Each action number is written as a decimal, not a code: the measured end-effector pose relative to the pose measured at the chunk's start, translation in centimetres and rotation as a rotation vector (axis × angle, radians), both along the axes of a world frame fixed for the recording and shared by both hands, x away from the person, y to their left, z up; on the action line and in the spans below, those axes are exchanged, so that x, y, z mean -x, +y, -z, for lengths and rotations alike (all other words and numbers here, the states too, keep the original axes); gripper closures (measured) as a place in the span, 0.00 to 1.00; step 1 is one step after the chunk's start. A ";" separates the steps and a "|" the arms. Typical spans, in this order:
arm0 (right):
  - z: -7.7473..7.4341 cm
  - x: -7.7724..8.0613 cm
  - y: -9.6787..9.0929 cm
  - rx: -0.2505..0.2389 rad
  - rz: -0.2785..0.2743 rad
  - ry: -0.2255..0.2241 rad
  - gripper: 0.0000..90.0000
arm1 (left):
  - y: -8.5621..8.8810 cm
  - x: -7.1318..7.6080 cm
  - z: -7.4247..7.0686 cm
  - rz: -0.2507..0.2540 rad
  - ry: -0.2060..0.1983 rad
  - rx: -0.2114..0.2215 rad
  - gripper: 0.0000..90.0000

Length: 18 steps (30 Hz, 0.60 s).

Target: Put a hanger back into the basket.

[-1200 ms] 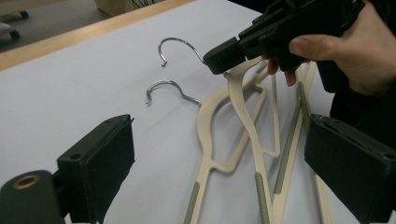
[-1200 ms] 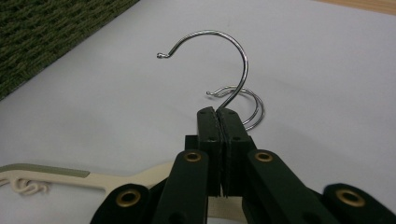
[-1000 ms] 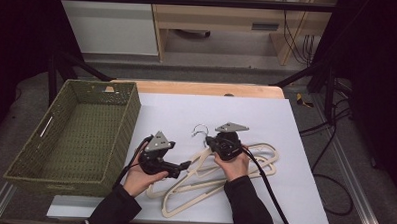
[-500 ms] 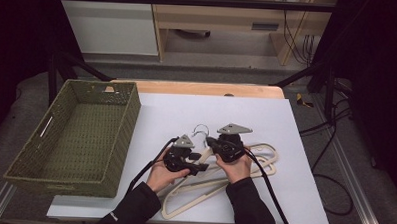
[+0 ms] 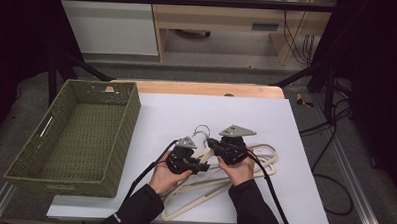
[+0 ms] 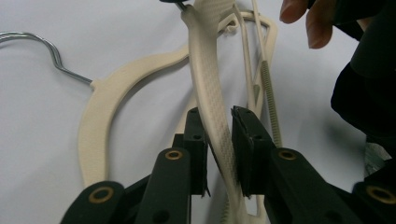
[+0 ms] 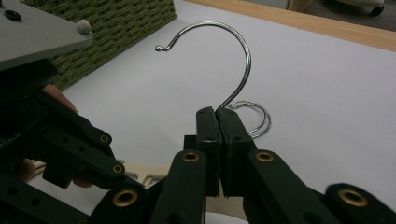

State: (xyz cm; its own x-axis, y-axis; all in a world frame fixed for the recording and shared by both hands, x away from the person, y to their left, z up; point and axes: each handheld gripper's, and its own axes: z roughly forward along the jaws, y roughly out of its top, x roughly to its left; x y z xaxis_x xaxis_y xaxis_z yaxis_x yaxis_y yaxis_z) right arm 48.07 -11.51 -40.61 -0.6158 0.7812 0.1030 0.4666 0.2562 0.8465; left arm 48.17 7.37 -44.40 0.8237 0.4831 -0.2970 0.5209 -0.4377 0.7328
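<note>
1. Right hand-held gripper (image 7: 218, 114): jaws pressed together on the neck of a metal hook (image 7: 233, 51), which rises clear of the white surface (image 7: 327, 93) ahead of it. That hook belongs to the top hanger (image 6: 210, 88), a cream plastic coat hanger.
2. Left hand-held gripper (image 6: 218, 121): jaws have just been closing, with the ribbed arm of the top hanger between them. The pads look to be on it or all but touching; I read it as clamped.
3. In the high view the two tools sit close together over the pile, the left hand-held gripper (image 5: 185, 159) just beside the right hand-held gripper (image 5: 230, 145).
4. Other hangers (image 5: 257, 161) lie flat under and behind the grippers, tangled with the held one; a second hook (image 7: 254, 116) lies on the surface just past the right jaws.
5. Woven basket (image 5: 75, 137): well off to the left of the left gripper, nothing inside that I can see.
6. Progress, as a judgement: early. One hanger is gripped at two points; lifting it free of the pile and carrying it across to the basket remains, then the rest.
</note>
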 end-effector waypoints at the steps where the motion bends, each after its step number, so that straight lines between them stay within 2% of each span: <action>1: -0.1 0.2 -0.2 -0.008 -0.003 0.000 0.97 | -0.1 0.3 -0.3 -0.004 0.007 0.014 0.85; 6: -0.6 1.1 -1.1 -0.032 -0.030 -0.015 0.90 | -0.3 1.1 -1.0 -0.005 0.013 0.042 0.90; 7: -0.9 1.6 -1.6 -0.034 -0.057 -0.033 0.84 | -0.3 1.6 -1.5 0.002 0.006 0.061 0.91; 8: -0.9 1.6 -1.6 -0.034 -0.057 -0.033 0.84 | -0.3 1.6 -1.5 0.002 0.006 0.061 0.92; 10: -1.3 2.6 -2.2 -0.073 -0.091 -0.041 0.77 | -0.5 2.5 -2.3 0.011 -0.005 0.081 0.95; 13: -1.8 3.2 -2.6 -0.083 -0.107 -0.056 0.71 | -0.6 3.1 -2.9 0.009 -0.027 0.083 0.95; 14: -2.0 3.4 -2.7 -0.090 -0.112 -0.067 0.67 | -0.6 3.4 -3.2 0.005 -0.041 0.076 0.95; 15: -2.4 3.9 -2.9 -0.099 -0.112 -0.099 0.62 | -0.6 3.5 -3.4 0.003 -0.050 0.074 0.95; 18: -3.2 4.5 -3.4 -0.120 -0.116 -0.135 0.52 | -0.2 4.0 -4.2 0.002 -0.065 0.088 0.95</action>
State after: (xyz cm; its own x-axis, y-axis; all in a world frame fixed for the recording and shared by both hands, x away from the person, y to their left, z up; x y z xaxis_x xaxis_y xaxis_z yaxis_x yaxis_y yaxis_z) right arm 43.57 -14.88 -37.40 -0.7152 0.6915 0.1013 0.3203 0.1955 0.9269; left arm 44.21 7.19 -40.23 0.8434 0.4559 -0.2843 0.4704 -0.3708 0.8008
